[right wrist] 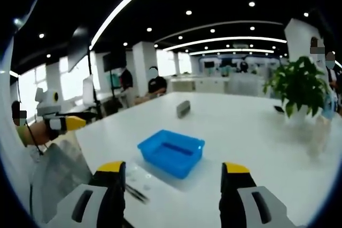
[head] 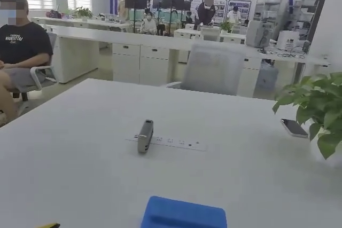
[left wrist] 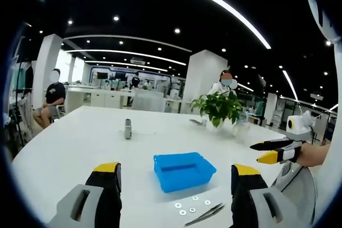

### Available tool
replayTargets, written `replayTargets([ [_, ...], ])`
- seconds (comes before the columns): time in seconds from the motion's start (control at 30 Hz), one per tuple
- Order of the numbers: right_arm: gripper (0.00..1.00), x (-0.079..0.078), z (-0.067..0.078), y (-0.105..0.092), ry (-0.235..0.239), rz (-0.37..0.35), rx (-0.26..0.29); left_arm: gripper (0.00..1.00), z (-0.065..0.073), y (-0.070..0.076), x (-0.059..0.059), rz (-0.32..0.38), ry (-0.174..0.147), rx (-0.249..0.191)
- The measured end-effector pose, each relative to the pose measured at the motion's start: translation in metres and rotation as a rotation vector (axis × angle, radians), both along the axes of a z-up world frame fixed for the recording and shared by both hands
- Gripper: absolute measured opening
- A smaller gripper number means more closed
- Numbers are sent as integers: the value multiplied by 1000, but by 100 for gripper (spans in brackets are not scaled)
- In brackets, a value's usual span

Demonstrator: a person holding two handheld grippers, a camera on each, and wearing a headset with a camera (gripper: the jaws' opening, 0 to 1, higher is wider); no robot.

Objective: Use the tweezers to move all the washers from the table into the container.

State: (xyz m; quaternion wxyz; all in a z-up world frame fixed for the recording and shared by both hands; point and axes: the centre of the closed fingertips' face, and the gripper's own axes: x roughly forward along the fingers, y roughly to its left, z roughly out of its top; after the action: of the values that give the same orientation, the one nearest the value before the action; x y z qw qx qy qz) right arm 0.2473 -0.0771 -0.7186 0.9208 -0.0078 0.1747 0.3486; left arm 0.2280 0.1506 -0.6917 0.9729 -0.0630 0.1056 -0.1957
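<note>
A blue container stands on the white table, also seen as the blue container and the blue container. Several small washers lie on the table just in front of it, with metal tweezers beside them. The tweezers lie left of the container in the right gripper view. My left gripper is open and holds nothing, above the table's near edge. My right gripper is open and empty too. The right gripper shows at the right, the left gripper at the left.
A power strip with a grey adapter lies mid-table. A phone and a potted plant are at the right. A grey chair stands behind the table. A person sits at the far left.
</note>
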Motion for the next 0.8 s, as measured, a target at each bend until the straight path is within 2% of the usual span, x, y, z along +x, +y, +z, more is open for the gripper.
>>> replayTargets([
  [0.17,69,0,2,-3,-7,-12,2,86,2,2,2,-2,-12,-2],
  [0.27,68,2,4,-5,-12,-26,21,85,3,2,2,-5,-16,4],
  [0.37,68,4,4,-6,-9,-32,25,85,2,4,1,2,-12,10],
  [0.6,67,11,10,5,-23,-6,23,84,4,9,-6,27,-11,5],
  [0.8,67,5,12,5,-38,-2,21,85,5,12,-6,38,-12,2],
])
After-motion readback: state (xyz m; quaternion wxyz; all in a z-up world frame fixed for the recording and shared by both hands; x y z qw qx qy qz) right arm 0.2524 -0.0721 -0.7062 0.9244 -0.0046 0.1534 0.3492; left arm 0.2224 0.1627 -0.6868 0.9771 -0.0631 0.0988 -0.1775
